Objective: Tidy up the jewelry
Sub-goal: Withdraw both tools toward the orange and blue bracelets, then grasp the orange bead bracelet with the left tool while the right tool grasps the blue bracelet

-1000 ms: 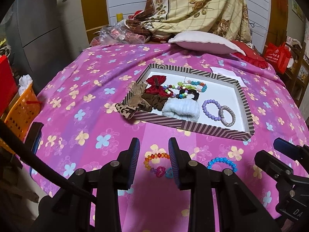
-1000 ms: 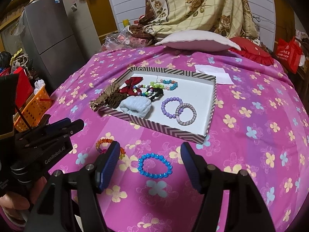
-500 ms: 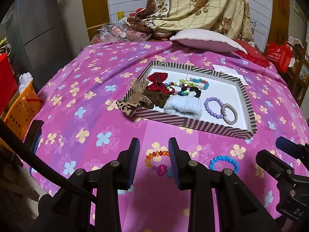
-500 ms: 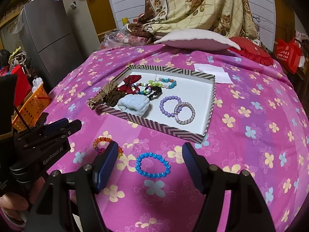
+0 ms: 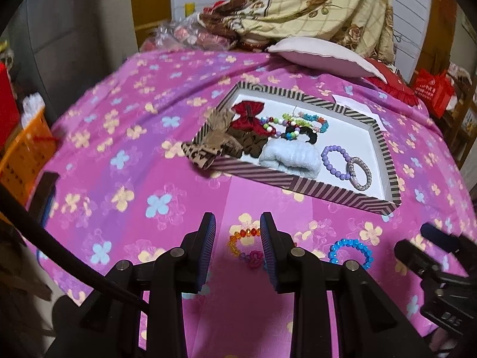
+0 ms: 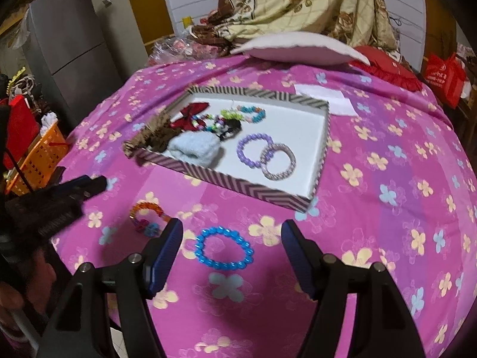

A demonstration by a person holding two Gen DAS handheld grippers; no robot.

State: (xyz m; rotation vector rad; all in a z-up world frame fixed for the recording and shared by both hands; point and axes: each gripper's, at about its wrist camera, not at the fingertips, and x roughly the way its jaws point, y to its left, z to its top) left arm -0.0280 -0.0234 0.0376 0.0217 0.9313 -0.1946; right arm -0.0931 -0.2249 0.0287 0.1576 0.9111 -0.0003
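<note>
A striped tray [image 5: 301, 185] [image 6: 238, 184] on the pink flowered bedspread holds a red bow [image 5: 249, 115], a pale blue scrunchie [image 5: 290, 156], a purple bead bracelet [image 5: 335, 159] [image 6: 253, 149], a silver bracelet [image 5: 359, 173] [image 6: 278, 161] and several other bands. An orange multicolour bracelet [image 5: 244, 246] [image 6: 147, 216] lies in front of the tray, between the fingers of my open, empty left gripper [image 5: 237, 223]. A blue bead bracelet [image 5: 351, 252] [image 6: 223, 252] lies to its right, between the fingers of my open, empty right gripper [image 6: 232, 232]. Both grippers hover above the bedspread.
A white pillow [image 5: 322, 56], a red cushion [image 6: 384, 70] and a floral blanket [image 6: 298, 0] lie at the far end. A white paper [image 6: 325, 97] lies beside the tray. An orange basket [image 5: 21, 152] and a grey fridge [image 6: 68, 47] stand at the left.
Both grippers have moved slightly forward and down toward the two loose bracelets. Nothing was picked up; both stay open.
</note>
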